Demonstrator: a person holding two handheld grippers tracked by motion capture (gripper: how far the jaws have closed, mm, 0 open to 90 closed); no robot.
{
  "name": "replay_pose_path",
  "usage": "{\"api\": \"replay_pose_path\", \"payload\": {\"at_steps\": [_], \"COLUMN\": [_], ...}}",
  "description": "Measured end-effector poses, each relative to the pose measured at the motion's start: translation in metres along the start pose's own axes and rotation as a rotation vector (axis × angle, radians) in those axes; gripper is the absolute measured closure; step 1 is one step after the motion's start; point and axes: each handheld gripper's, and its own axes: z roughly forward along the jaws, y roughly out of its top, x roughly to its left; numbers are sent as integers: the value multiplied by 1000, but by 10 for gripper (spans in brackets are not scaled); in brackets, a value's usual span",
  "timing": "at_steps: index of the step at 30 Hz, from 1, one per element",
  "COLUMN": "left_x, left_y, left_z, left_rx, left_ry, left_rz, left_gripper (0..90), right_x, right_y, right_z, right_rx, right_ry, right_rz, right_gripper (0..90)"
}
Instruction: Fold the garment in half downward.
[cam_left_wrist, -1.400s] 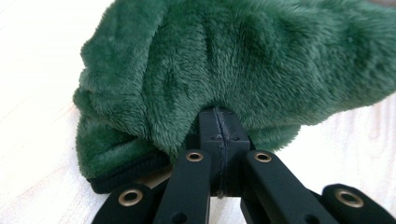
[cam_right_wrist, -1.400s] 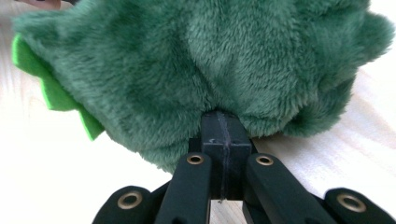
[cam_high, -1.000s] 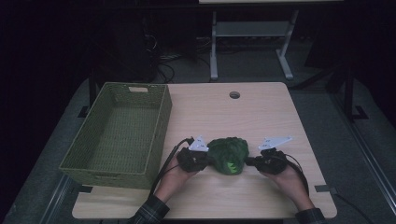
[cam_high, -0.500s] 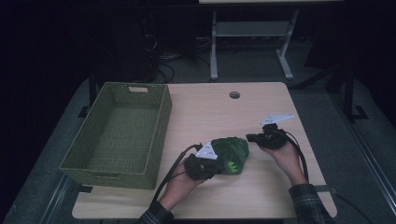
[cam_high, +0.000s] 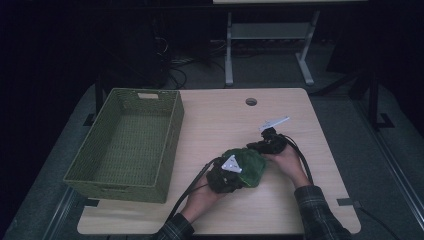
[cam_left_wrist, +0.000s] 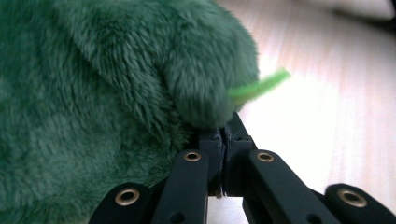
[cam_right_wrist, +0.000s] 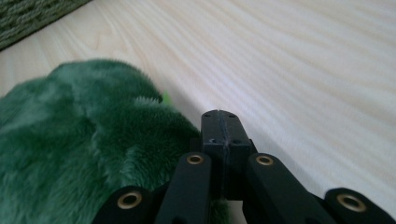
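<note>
A dark green plush toy (cam_high: 247, 162) lies bunched on the wooden table (cam_high: 220, 120), right of centre near the front. My left gripper (cam_high: 234, 175) is pushed into its near left side. In the left gripper view the left gripper (cam_left_wrist: 225, 133) has its jaws together, having just closed a little further. A furry lobe (cam_left_wrist: 205, 70) rests on the tips, and whether fur is pinched cannot be told. A bright green strand (cam_left_wrist: 259, 84) sticks out beside it. My right gripper (cam_high: 254, 147) is shut at the toy's far right edge. Its tips (cam_right_wrist: 220, 119) stand bare over the wood, with the plush (cam_right_wrist: 79, 140) to their left.
An empty green woven basket (cam_high: 172, 135) stands on the table's left side, and its corner (cam_right_wrist: 28, 16) shows in the right gripper view. A round cable hole (cam_high: 251, 101) sits near the far edge. Cables trail from both grippers toward the front edge.
The right gripper left the toy's right side, going away from me and then left to the toy's far edge. The left gripper pushed in and down, and the toy bunched up over it.
</note>
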Motion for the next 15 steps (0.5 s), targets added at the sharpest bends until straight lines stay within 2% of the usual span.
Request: {"api": "replay_pose_path", "payload": {"at_steps": [2,3,4,5,8,13,15], "left_x": [1,3,3,5,9,18,22], "left_y": [-1,-2,-2,-2,-4,-9,-12], "left_z": [1,0,0,-1,-4,-10,-14], "left_rx": [0,19,14,23,25,25,29], "left_ry": [3,7,12,16,32,54,59], "left_rz": [-7,11,5,17,10,1,10], "left_gripper": [891,891,891,891,891,890,887], "right_x": [-2,-3,-3,-3,0,3,5], "right_y": [-3,-4,-6,-7,-10,-24,-29], "right_z": [-1,-2,-3,-4,-8,-15,-19], "right_rx": [10,19,29,33,55,55,40], "right_ry": [11,15,25,30,30,45,48], "right_rz": [2,-2,-4,-6,-21,-19,-21], "right_gripper": [898,898,898,898,898,898,898]}}
